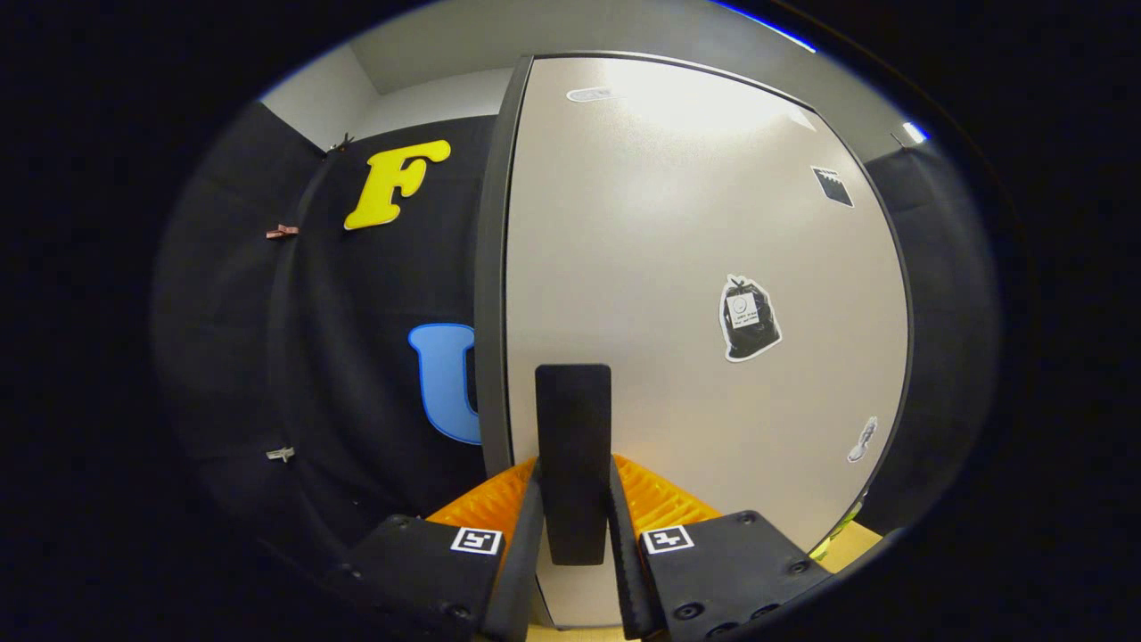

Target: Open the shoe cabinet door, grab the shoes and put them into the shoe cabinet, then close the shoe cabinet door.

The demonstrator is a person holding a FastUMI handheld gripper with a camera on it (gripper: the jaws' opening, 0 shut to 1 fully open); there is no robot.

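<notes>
Jaws of gripper (575, 535) clamped on upright dark door handle (573, 446), its long axis vertical, shoe cabinet door (695, 267) just beyond.

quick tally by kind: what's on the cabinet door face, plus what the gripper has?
Shoe cabinet door: 1
Door handle, dark, upright: 1, with the hand-held gripper shut on it, a finger on each side
Stickers on the door face: 4 (top, upper far corner, middle, low by the far edge)
Total: 6 things, plus 1 gripper
</notes>
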